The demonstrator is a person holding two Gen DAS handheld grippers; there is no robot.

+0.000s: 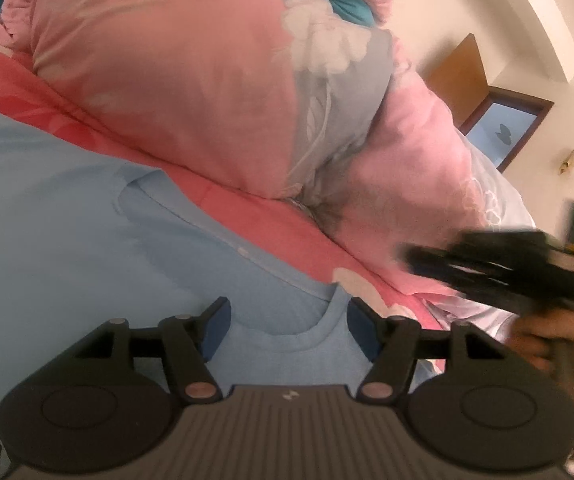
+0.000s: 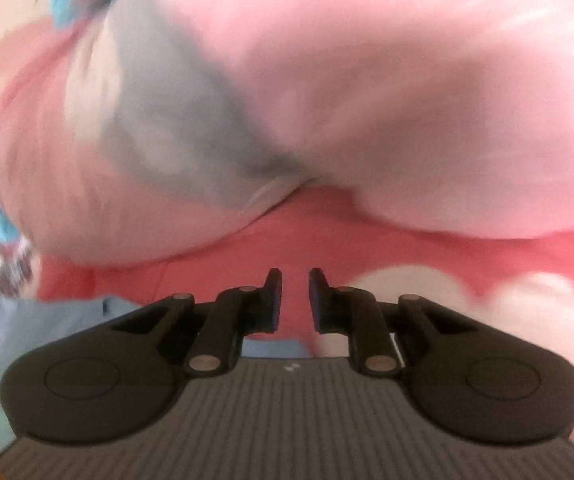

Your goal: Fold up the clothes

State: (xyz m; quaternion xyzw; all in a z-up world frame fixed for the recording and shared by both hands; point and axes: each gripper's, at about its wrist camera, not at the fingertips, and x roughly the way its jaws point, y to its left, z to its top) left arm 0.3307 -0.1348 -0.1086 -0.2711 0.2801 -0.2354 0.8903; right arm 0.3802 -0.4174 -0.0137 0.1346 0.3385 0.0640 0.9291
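A light blue T-shirt [image 1: 67, 220] lies spread on a pink-red bedsheet [image 1: 271, 220]. In the left wrist view its round neckline sits between the fingers of my left gripper [image 1: 289, 322]. The jaws stand wide apart there and the pads do not press on the cloth. My right gripper [image 1: 411, 258] hovers blurred over the bed to the right, held by a hand [image 1: 547, 344]. In its own view the right gripper [image 2: 295, 300] shows a narrow gap with nothing in it, above the bedsheet [image 2: 287, 240]. A strip of the blue shirt [image 2: 27, 332] shows at lower left.
A bulky pink floral quilt [image 1: 167, 80] is heaped just beyond the shirt and fills the far side of the bed; it also looms close in the right wrist view [image 2: 347, 100]. A cream wall with a wooden-framed panel [image 1: 503, 128] lies at the right.
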